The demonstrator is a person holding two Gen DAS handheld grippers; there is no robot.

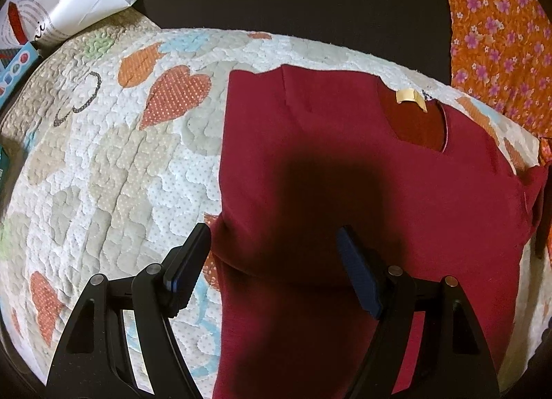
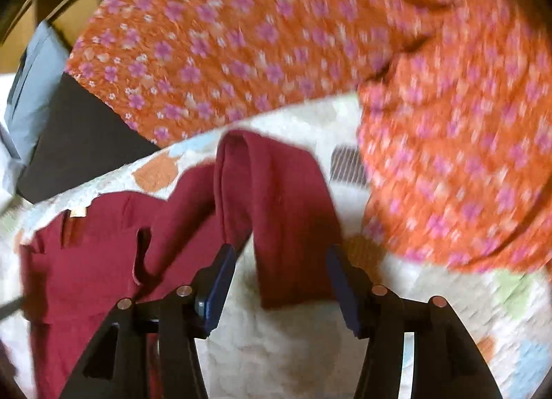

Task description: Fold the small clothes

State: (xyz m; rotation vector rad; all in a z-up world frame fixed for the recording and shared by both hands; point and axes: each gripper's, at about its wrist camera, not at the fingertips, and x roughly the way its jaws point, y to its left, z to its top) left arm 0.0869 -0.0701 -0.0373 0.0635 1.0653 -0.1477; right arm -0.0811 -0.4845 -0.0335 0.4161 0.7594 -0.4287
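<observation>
On a quilted white coverlet with orange hearts [image 1: 103,164], a dark red knit top [image 1: 345,192] is lying flat, its sleeve [image 2: 276,199] standing bunched between the open right gripper [image 2: 281,278]. Left gripper [image 1: 274,250] is hovering open. Orange floral fabric [image 2: 448,157] is crowding close, blurred.

1. The dark red shirt [image 1: 310,164] lies flat on the quilt [image 1: 103,164], neckline and cream label [image 1: 410,97] facing up.
2. Its sleeve [image 2: 272,199] is lifted into a humped fold above the quilt, hanging loose, on the side nearest the orange floral cloth [image 2: 276,37].
</observation>
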